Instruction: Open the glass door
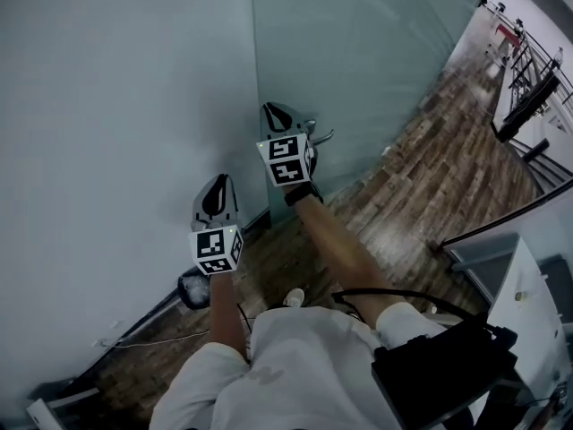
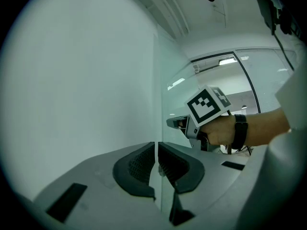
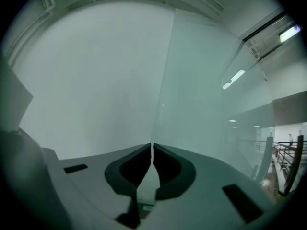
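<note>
Obs., hallway, person w/ two handheld grippers facing a corner.

- Glass door: frosted, upright, fills upper mid/right of the head view. Its left edge runs vert. right beside the white wall. Lever handle sits low on the door near that edge, approx. level.
- Right gripper: held out level toward the door, just left of the lever handle in the head view; contact w/ handle can't be told. Own view: jaws drawn in to a thin slit, nothing btw. them; past the tips only the door edge, w/ wall on the left and glass on the right. Marker cube at its rear, dark wrist strap behind that.
- Left gripper: lower and further left, pointing at the wall, well apart from the handle. Own view: jaws nearly together, empty. That view also catches the right gripper from the side, nose at the glass, w/ the right hand round its grip.
- Floor: wood floor runs past the door to the right; thin cable along the wall base.
- Black pack at the person's right hip. Railing far upper right.
</note>
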